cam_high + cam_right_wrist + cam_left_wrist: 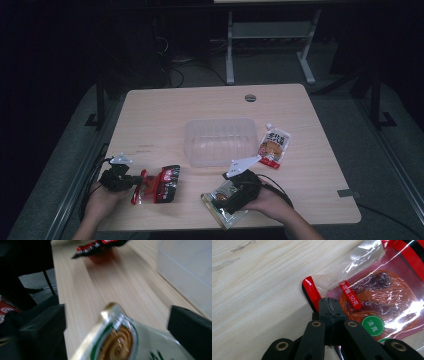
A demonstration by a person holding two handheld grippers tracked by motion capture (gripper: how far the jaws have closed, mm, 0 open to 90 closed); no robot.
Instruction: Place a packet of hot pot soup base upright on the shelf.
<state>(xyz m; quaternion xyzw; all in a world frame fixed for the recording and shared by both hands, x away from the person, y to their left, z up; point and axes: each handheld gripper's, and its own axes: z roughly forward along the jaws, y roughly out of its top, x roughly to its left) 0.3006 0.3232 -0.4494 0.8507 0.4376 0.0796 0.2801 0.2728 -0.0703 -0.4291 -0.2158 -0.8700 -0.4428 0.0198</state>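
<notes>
High view: left gripper point(134, 181) clamps red transparent snack pouch point(162, 183); right gripper point(231, 192), jaws spread, straddles green-gold foil packet point(220, 202). Clear plastic bin point(220, 141) ahead holds nothing; both transfers remain.

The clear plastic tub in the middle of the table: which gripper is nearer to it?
Right. The right gripper sits just below the tub's front right corner, over a green packet; the left gripper is farther off, down-left, clamping a red packet.

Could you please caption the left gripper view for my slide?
Left gripper shut on the red snack packet edge, above the wooden table.
</notes>
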